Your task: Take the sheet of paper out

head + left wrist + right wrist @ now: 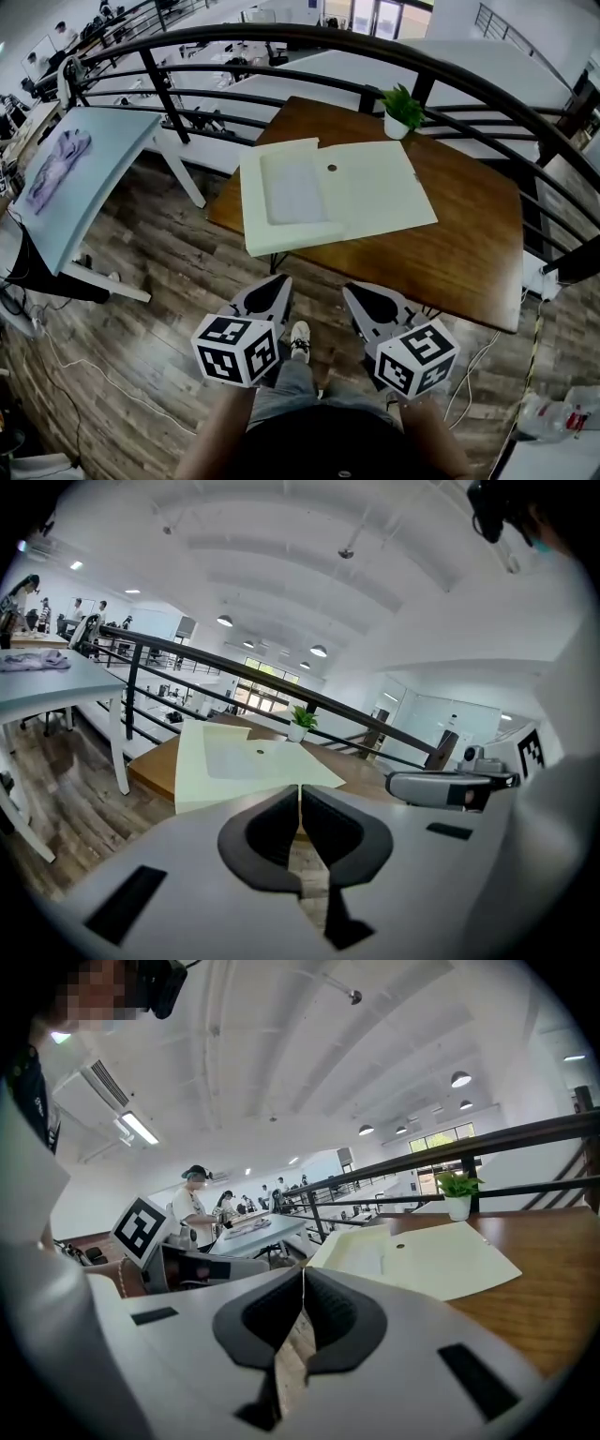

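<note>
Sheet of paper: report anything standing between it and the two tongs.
Nothing visible does. The left tongs and right tongs hang shut short of the table; the sheet of paper lies in the open folder, the potted plant beyond it.

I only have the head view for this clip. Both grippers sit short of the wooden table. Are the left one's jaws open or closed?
Observer: The left gripper view shows the left gripper with its jaws pressed together and nothing between them.
Reviewer: And the right one?
Observer: In its own view the right gripper is also shut and empty, with floor showing below the tips.
Reviewer: Is anyone nearby that I can't see?
Observer: Yes. The right gripper view shows a person in a cap standing in the background on the left.
</note>
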The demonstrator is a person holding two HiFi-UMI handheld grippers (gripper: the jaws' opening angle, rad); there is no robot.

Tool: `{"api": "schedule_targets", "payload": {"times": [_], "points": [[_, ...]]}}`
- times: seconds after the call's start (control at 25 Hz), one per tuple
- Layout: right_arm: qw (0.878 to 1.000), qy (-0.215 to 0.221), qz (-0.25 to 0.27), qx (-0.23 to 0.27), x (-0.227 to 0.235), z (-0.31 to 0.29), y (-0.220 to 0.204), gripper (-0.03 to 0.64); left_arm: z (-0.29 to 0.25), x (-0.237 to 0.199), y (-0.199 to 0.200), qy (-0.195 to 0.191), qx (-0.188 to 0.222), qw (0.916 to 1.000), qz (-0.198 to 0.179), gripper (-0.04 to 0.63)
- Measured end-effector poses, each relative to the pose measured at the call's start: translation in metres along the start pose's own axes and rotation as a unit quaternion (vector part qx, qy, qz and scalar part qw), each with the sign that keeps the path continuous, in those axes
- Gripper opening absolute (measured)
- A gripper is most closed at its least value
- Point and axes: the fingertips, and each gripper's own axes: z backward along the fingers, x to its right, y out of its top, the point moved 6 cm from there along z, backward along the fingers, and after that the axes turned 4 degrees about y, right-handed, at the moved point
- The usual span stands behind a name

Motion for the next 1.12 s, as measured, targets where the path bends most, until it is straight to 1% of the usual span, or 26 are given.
{"api": "schedule_targets", "payload": {"times": [0.08,0.28,0.4,0.56,0.76,0.92,1.12], "points": [[1.000,-0.004,-0.002,-0.004,0.013,-0.010,0.008,0.028,-0.015,-0.004,0.011,-0.004,-0.002,1.0000,0.000,0.023],[1.000,-0.018,-0.011,-0.014,0.040,-0.064,0.030,0.028,-0.057,-0.045,0.041,-0.016,-0.018,0.9997,0.001,0.023],[0.999,-0.025,-0.013,-0.018,0.054,-0.084,0.042,0.028,-0.078,-0.058,0.052,-0.025,-0.031,0.9992,-0.003,0.023],[0.999,-0.035,-0.019,-0.028,0.074,-0.106,0.051,0.028,-0.102,-0.073,0.065,-0.036,-0.042,0.9985,0.007,0.023],[0.999,-0.040,-0.016,-0.027,0.088,-0.136,0.067,0.028,-0.120,-0.091,0.084,-0.045,-0.040,0.9981,0.008,0.023],[0.999,-0.045,-0.017,-0.025,0.094,-0.151,0.071,0.028,-0.129,-0.102,0.086,-0.048,-0.046,0.9977,0.010,0.023],[0.997,-0.063,-0.030,-0.034,0.108,-0.154,0.072,0.029,-0.135,-0.107,0.089,-0.052,-0.052,0.9971,0.020,0.023]]}}
